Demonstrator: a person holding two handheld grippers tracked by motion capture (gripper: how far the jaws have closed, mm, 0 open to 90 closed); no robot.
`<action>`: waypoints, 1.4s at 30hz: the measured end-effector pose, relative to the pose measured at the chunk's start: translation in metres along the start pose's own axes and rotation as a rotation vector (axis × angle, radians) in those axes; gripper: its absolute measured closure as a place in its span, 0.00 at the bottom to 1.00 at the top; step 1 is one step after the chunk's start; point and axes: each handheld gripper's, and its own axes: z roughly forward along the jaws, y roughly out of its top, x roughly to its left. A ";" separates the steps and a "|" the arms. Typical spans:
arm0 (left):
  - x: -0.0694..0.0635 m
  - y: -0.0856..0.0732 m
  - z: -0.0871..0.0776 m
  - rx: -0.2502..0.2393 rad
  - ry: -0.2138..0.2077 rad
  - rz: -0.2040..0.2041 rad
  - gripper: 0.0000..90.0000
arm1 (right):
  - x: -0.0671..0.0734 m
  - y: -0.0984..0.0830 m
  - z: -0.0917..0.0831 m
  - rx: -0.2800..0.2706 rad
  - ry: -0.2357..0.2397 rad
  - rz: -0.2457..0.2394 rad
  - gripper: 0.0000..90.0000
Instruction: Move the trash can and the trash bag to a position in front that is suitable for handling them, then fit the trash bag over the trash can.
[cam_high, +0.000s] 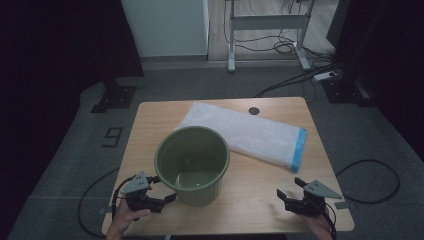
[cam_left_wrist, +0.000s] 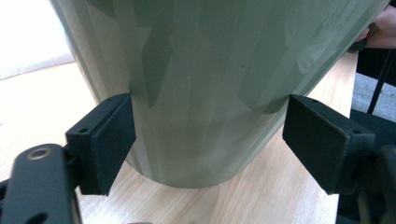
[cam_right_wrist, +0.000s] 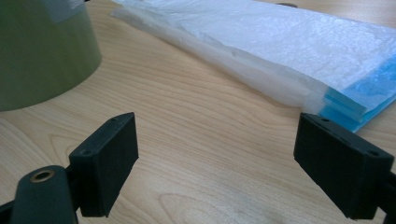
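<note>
Green bucket (cam_high: 192, 162) upright near front centre of wooden table (cam_high: 150, 120), empty inside; folded white plastic bag (cam_high: 245, 132) with blue edge strip lying flat just behind and to its right, one corner apparently tucked behind the rim. Left gripper (cam_high: 161, 189) low at the bucket's left flank, jaws spread wide on either side of the lower wall, the left one touching or nearly so, nothing clamped. Right gripper (cam_high: 289, 188) near the front right corner, jaws likewise spread and empty, aimed across bare wood toward the bag's blue end, well apart from it. Probable step: steady the bucket, then lift the bag. Close left jaws squarely, low on the wall, to avoid tipping; approach bag edge flat to the tabletop, since thin film slips. Surface: pale wood grain, cable port at rear. Surroundings: grey carpet, trailing cables, desk frame, dark curtains.
</note>
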 end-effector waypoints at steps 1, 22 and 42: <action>-0.001 0.002 0.003 0.003 -0.003 0.005 0.20 | 0.000 0.000 0.000 -0.002 0.000 -0.003 0.15; -0.026 0.032 0.061 0.029 -0.032 0.034 0.21 | 0.003 0.000 0.002 0.008 0.015 -0.025 0.15; -0.012 -0.013 0.011 0.061 0.263 -0.145 0.19 | -0.001 0.017 0.025 0.098 -0.073 -0.069 0.15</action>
